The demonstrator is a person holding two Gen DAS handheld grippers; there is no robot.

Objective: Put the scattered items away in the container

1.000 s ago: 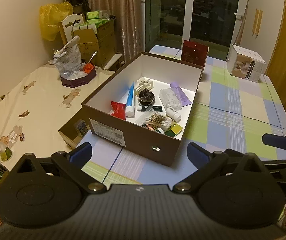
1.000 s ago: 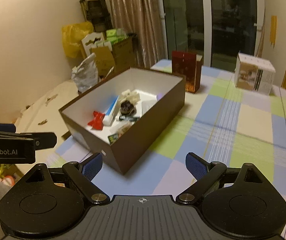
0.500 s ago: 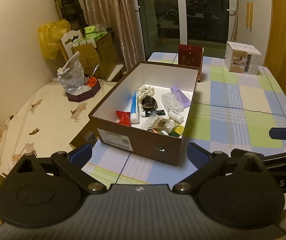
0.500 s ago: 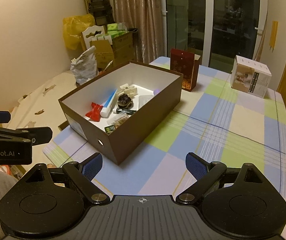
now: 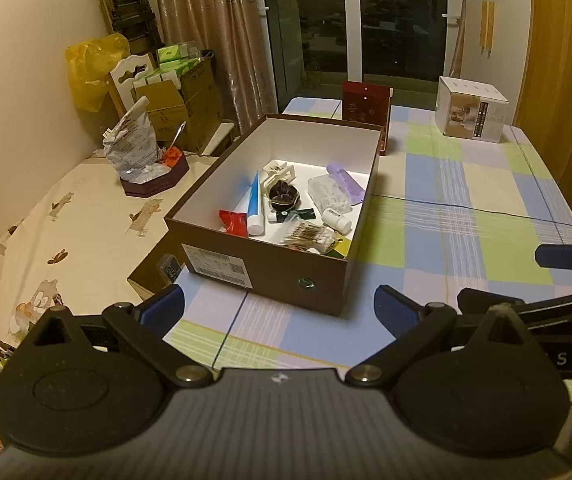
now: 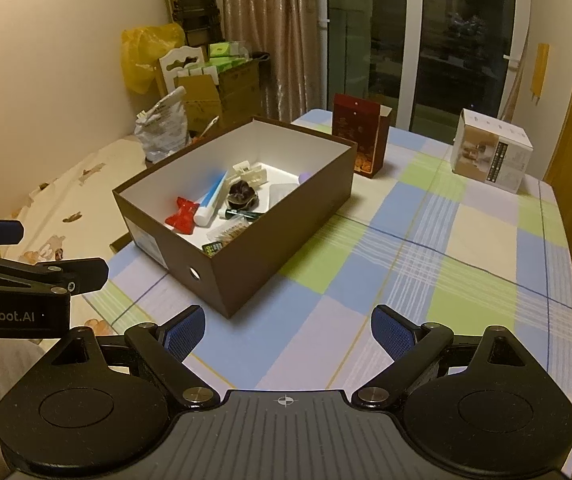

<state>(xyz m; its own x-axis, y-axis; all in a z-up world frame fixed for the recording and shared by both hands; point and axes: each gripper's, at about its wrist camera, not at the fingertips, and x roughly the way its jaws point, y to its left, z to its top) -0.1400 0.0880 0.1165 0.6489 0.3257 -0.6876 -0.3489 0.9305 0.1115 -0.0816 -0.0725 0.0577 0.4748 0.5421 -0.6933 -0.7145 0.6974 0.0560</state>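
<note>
Box [image 5: 262, 268] sits mid-frame in both views, open-topped, brown outside, white inside, on the checked cloth [image 5: 466, 240]. Small stuff is all in it: red wrapper [image 5: 233, 222], blue-white tube [image 5: 255, 208], dark hair tie [image 5: 283, 196], white clip [image 5: 278, 170], purple tube [image 5: 346, 184], white bottle [image 5: 338, 218], swab pack [image 5: 308, 236]. I see nothing loose on the cloth near it, so I judge the task about done.

Left gripper [image 5: 278, 308] hangs low centre of its own view, spread wide, nothing between the fingers. Right gripper [image 6: 288, 330] likewise: wide apart, nothing held, short of the box's near corner. Each tool shows at the edge of the other's view.

Step in hand, as I read it: a last check, then back off. To do it well I'd keep both tools high and clear of the box walls, sweep the views along the cloth edges for strays, and avoid nudging the box, which sits near the cloth's left edge.

Surface: table with a blue, green and cream plaid cloth, flat. A red carton [image 6: 360, 140] stands just beyond the box's far end; a white carton [image 6: 492, 156] sits upper right, well apart. I take those as not part of the job, though I can't be sure.

Room: cream patterned sheet at left, a foil bag [image 5: 132, 140] on a dark tray, stacked cartons and a yellow bag in the upper left, curtain and dark glass doors at top.
</note>
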